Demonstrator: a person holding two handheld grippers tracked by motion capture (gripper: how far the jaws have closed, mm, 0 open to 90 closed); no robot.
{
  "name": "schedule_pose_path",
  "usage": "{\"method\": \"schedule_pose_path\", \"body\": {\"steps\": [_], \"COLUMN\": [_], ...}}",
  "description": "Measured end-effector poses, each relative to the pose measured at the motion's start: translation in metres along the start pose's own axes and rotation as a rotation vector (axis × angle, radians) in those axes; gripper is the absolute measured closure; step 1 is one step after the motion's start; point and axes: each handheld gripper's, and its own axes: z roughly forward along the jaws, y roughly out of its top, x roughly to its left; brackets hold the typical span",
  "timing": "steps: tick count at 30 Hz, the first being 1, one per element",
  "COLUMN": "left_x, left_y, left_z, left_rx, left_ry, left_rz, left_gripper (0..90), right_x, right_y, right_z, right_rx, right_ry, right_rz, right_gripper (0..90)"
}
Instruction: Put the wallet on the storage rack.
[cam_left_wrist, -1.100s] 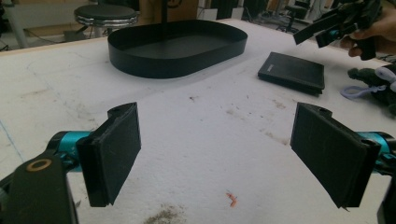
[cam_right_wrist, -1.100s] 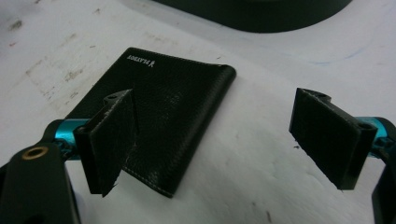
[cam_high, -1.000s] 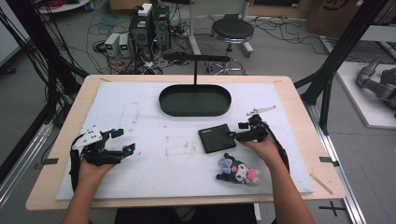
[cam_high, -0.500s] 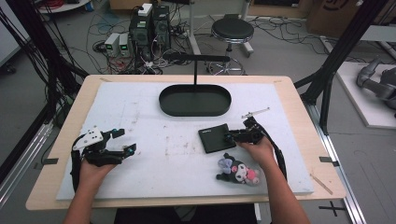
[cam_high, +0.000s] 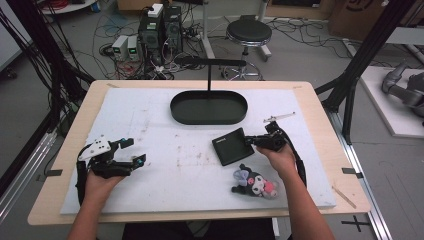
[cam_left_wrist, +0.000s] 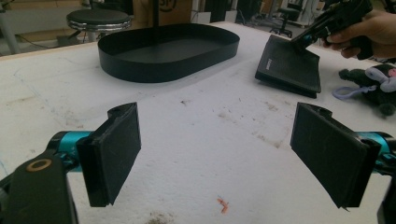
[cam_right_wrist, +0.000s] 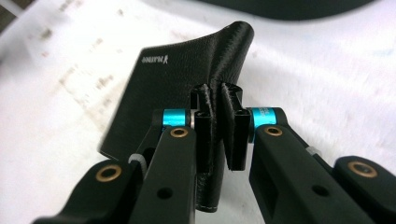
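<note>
A flat black pouch with a small white logo lies right of the mat's middle. My right gripper has just been closing on it and now stands shut, pinching the pouch's right edge. In the right gripper view the black fabric is bunched between the pads of that gripper. From the left gripper view, the pouch has its gripped edge raised off the mat. My left gripper rests at the mat's left, open. Its wide-apart jaws have nothing between them.
A black oval tray with a tall T-shaped stand sits at the back centre, its wall low. A dark plush toy with pink and white parts lies near the front edge, just below my right hand. A white mat covers the wooden table.
My right gripper has moved left to the pouch and closed on its right edge, which is now lifted a little. The left gripper has stayed where it was.
</note>
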Motion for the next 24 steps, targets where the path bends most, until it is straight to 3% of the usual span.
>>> {"method": "schedule_pose_path", "body": {"steps": [6, 12, 19, 24], "left_x": [-0.001, -0.001, -0.002, -0.001], "left_y": [0.002, 0.004, 0.004, 0.004], "left_z": [0.001, 0.000, 0.000, -0.001], "left_rx": [-0.006, -0.011, 0.001, 0.003], "left_ry": [-0.016, -0.003, 0.006, 0.012], "left_rz": [0.016, 0.025, 0.032, 0.036], "left_gripper": [16.2, 16.2, 16.2, 16.2], "right_x": [0.010, 0.020, 0.025, 0.030], "right_y": [0.019, 0.055, 0.090, 0.116], "right_z": [-0.014, -0.023, -0.022, -0.012], "right_rx": [-0.041, -0.097, -0.144, -0.153], "right_ry": [-0.002, -0.007, -0.016, 0.012], "right_rz": [-0.029, -0.023, -0.031, -0.021], "right_gripper": [85.7, 85.8, 85.9, 85.9]}}
